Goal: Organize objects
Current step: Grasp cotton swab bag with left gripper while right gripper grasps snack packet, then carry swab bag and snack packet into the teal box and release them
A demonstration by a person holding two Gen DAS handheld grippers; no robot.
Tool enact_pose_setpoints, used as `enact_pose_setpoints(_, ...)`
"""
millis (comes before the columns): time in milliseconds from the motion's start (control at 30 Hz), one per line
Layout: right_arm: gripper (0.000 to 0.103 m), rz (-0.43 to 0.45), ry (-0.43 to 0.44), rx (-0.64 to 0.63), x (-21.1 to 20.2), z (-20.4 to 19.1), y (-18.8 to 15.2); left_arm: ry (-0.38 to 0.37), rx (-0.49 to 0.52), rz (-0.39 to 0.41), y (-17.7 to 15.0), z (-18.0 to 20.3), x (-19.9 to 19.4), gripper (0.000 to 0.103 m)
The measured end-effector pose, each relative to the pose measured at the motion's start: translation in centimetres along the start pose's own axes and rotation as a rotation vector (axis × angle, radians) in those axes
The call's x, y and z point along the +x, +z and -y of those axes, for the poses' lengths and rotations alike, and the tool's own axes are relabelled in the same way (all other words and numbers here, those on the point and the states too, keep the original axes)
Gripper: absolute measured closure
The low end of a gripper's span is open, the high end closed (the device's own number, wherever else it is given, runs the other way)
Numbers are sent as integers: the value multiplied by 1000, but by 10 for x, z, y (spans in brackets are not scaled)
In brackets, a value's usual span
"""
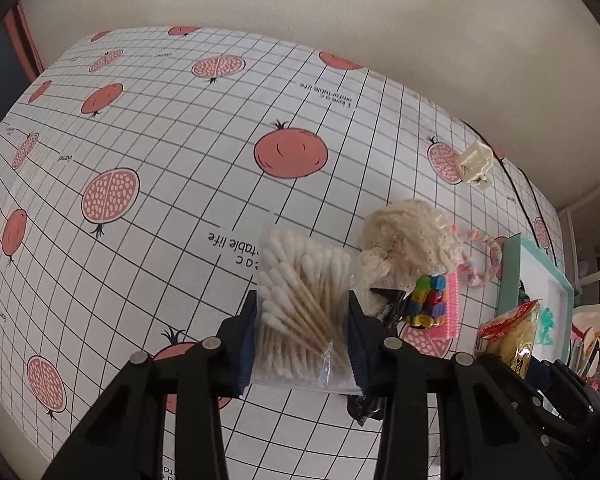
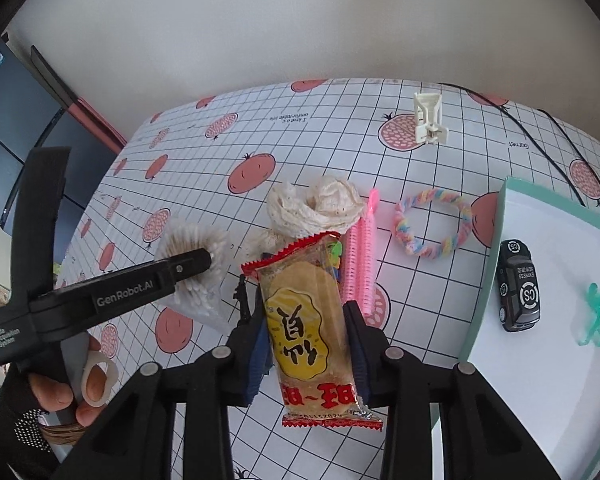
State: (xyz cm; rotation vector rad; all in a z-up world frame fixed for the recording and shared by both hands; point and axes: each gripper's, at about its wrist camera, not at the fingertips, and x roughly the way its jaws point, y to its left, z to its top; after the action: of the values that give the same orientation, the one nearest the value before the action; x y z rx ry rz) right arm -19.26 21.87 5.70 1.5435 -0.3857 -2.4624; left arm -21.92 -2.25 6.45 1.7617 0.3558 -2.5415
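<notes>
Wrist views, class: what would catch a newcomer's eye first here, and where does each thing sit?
First, the clear bag of wooden cotton swabs pinched in the left gripper, and the red-edged yellow snack packet clamped in the right gripper, both lifted above the pomegranate-print grid tablecloth. To the right, a dark toy car lies in the teal-rimmed white tray.

Left gripper [image 1: 302, 320]: black linkage arms reaching forward and steeply downward, blue-padded jaws part-closed and pressing both sides of a bag of cotton swabs [image 1: 300, 292]. Right gripper [image 2: 306, 340]: same downward pose, its blue pads clamped on a snack packet [image 2: 312, 332]. In the right wrist view, the person's left hand [image 2: 66, 388], in a fingerless dotted glove, wraps the left gripper's handle at lower left.
</notes>
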Motion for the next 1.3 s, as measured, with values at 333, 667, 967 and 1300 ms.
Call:
enact_pose_setpoints(333, 65, 11, -4, 13, -10, 3, 2, -12, -5, 82, 12, 10, -33, 62)
enact_pose_setpoints(667, 65, 46, -17, 57, -33, 32, 1, -43, 30, 147, 10, 39, -64, 62)
enact_pose_setpoints(967, 65, 68, -51, 129, -52, 78, -5, -98, 87, 148, -2, 85, -67, 62)
enact_pose_setpoints(1300, 65, 104, -122, 187, -80, 136, -17, -169, 198, 114, -27, 155, -58, 62)
